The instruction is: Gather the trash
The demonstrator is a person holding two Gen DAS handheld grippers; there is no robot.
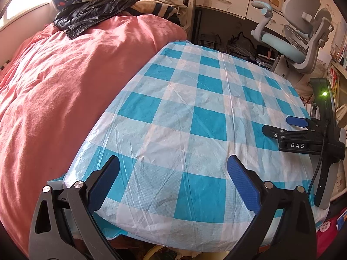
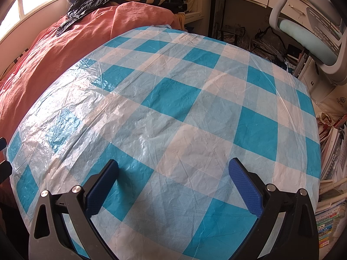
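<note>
The only trash-like thing in sight is a crumpled black plastic bag, lying far ahead and to the left of both tools on the far end of a bed, draped over the pink quilt. From the right wrist view the same bag sits at the top left, well apart from the tool.

The left tool hangs released, its two blue-padded fingers spread wide with nothing between them, above the near edge of a table covered with a blue-and-white checked plastic cloth. The right tool is likewise released, fingers spread and gripping nothing, over the same checked cloth. In the left view the right tool shows at the right edge of the table, fingertips pointing left across the cloth.

The bed lies just left of the table, the quilt bunched against the cloth's edge. Ahead and to the right stands a grey and light-blue office chair before a white desk with drawers. Stacked books fill the right side.
</note>
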